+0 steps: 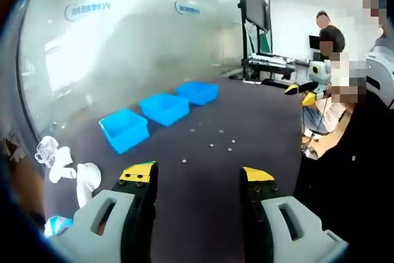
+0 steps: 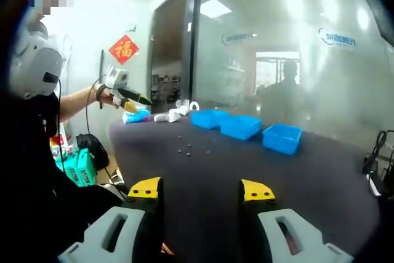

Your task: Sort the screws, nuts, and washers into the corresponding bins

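Screws, nuts and washers (image 1: 212,145) lie scattered on the dark surface (image 1: 203,195) just right of three blue bins (image 1: 164,108), while I hold my left tool (image 1: 198,175) and right tool (image 2: 202,189) above it, jaws apart, empty.

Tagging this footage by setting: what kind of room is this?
Probably an office or lab: a frosted glass wall with logos, ceiling lights, a monitor on a stand, and a dark table holding three blue bins.

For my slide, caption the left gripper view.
Open left gripper facing three blue plastic bins and scattered small metal fasteners on a dark table.
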